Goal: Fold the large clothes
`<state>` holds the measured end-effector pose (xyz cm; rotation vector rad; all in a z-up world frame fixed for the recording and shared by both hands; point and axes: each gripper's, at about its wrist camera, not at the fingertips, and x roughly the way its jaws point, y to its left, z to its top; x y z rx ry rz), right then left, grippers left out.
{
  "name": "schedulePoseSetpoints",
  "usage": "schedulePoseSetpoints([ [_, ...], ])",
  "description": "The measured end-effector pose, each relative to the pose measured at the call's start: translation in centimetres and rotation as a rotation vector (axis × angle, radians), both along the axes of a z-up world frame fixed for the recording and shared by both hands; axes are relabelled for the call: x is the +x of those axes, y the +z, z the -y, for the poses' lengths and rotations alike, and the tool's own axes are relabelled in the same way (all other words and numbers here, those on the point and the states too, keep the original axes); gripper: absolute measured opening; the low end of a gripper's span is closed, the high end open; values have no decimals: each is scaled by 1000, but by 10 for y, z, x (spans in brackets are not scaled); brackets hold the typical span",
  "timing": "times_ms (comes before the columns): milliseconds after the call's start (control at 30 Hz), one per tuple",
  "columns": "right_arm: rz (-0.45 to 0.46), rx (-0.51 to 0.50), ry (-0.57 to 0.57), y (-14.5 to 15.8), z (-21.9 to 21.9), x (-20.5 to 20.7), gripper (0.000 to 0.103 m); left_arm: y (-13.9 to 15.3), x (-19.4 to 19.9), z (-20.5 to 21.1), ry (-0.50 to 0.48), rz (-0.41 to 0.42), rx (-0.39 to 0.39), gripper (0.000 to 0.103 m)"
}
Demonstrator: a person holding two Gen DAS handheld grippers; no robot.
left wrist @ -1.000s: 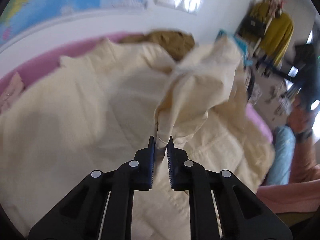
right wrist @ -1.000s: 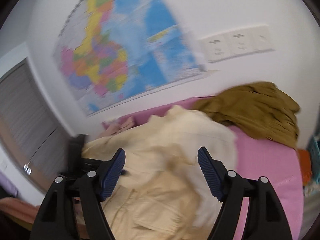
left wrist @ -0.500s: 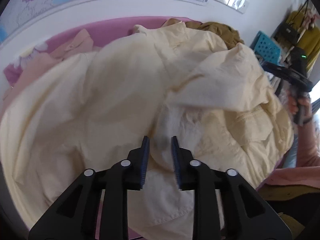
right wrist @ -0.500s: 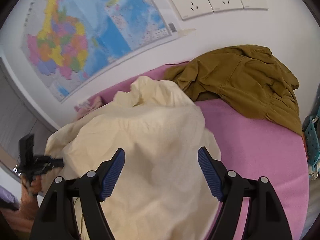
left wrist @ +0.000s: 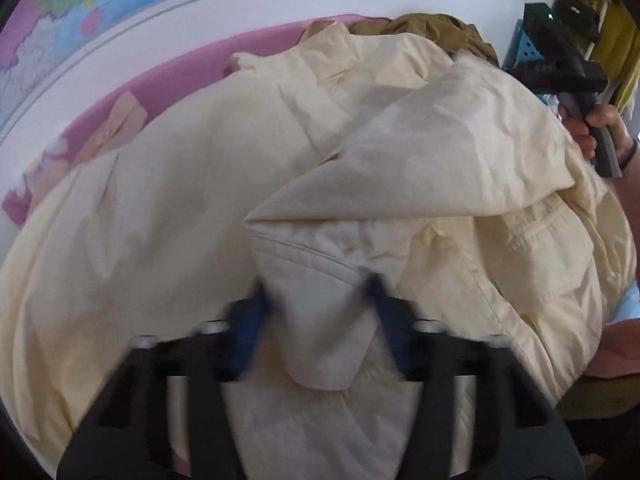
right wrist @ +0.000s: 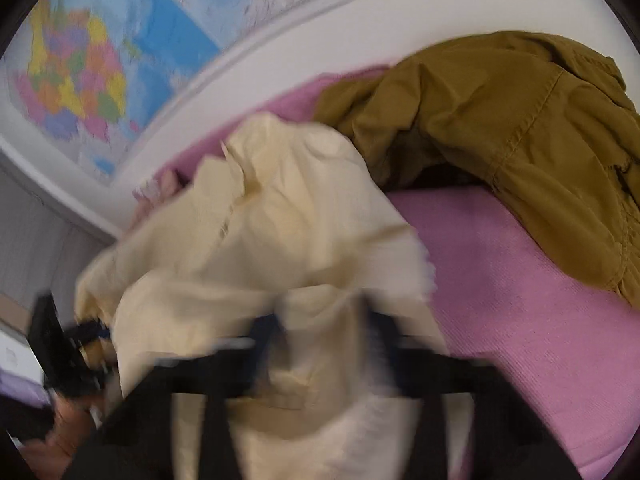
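The big cream jacket (left wrist: 168, 208) lay rumpled across the pink bed (right wrist: 520, 300), looking soft, bulky and limp, the sort that sags unless taken by a hem or cuff. The left gripper (left wrist: 320, 308) had just been closing, jaws apart around a cuff, not pinching it. The right gripper (right wrist: 324, 324) had just clamped onto a fold.

Soft, even daylight fills the room, with gentle shadows in the folds of the cream garment (left wrist: 420, 152). Both fisheye views bend the wall map (right wrist: 120, 52) and darken at the rounded corners. The left tongs (left wrist: 318, 312) smear with motion blur; the right tongs (right wrist: 324, 320) blur worse, nearly shapeless.
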<state>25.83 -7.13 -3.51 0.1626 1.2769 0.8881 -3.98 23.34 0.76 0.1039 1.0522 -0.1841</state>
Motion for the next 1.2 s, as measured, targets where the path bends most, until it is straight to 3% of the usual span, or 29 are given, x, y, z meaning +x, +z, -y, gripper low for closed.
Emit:
schedulePoseSetpoints([
  [33, 17, -3, -6, 1, 5, -2, 8, 3, 2, 0, -1, 21, 17, 20],
  [133, 65, 39, -87, 15, 34, 7, 5, 22, 7, 1, -7, 105, 50, 13],
  [267, 68, 112, -222, 23, 75, 31, 5, 49, 2, 20, -68, 335, 181, 20],
  [300, 63, 104, -244, 19, 79, 34, 5, 47, 3, 26, -64, 379, 268, 28],
  [367, 69, 27, -246, 5, 79, 35, 5, 36, 12, 33, -48, 374, 366, 35],
  [433, 16, 5, -261, -8, 82, 35, 7, 21, 24, 23, -37, 295, 364, 39],
  [500, 57, -58, -270, -3, 82, 30, 19, 12, 30, 5, -10, 203, 262, 47],
  [567, 141, -113, -287, 18, 81, 19, 58, 12, 26, -6, 0, 186, 203, 55],
  [600, 194, -88, -288, 34, 82, 12, 62, 13, 25, -10, -2, 191, 181, 65],
  [633, 261, -46, -272, 55, 81, 1, 64, 15, 25, -12, -2, 192, 160, 75],
  [667, 315, -5, -224, 75, 70, -12, 70, 16, 24, -12, -1, 196, 144, 77],
  [767, 415, 42, -14, 104, 24, -56, 71, 17, 33, -4, -12, 225, 155, 78],
  [867, 499, -15, 233, 103, -35, -106, 71, 11, 49, 5, 3, 212, 184, 79],
  [900, 510, -36, 269, 98, -47, -113, 71, 7, 58, 6, 9, 204, 195, 77],
  [933, 534, -95, 315, 88, -65, -123, 71, 4, 66, 7, 12, 197, 205, 69],
  [967, 556, -154, 354, 77, -78, -130, 61, 2, 70, 7, 12, 192, 212, 64],
  [1000, 578, -221, 382, 62, -92, -134, 49, 0, 76, 6, 23, 189, 233, 46],
  [1033, 573, -261, 392, 52, -96, -134, 11, 0, 80, 4, 39, 179, 233, 30],
  [1067, 541, -265, 394, 45, -98, -134, 3, 0, 83, 0, 45, 164, 208, 26],
  [1100, 490, -184, 391, 47, -90, -134, 3, 3, 82, -6, 63, 168, 189, 22],
  [1200, 457, -26, 436, 62, -68, -149, 2, 15, 67, -21, 94, 212, 141, 20],
])
